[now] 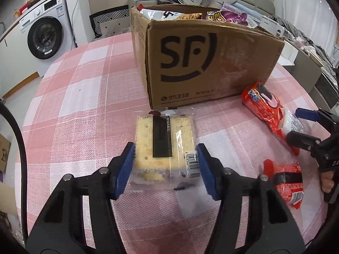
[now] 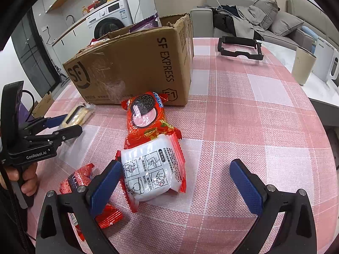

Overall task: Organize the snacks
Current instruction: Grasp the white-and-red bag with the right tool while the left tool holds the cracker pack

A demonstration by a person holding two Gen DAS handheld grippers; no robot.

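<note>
Glare blurs the cracker packet (image 1: 164,148) wrapper's print; your left gripper (image 1: 166,166) pinches it before the "SF EXPRESS" box (image 1: 211,63). Your right gripper (image 2: 175,182) stands spread over the red packet (image 2: 151,154).

Right gripper (image 2: 175,182) open, red cookie pack (image 2: 146,131) perhaps touching

Matt brown cardboard box (image 1: 211,59); glossy clear plastic cracker pack (image 1: 165,148); woven checked tablecloth (image 1: 84,97).
</note>
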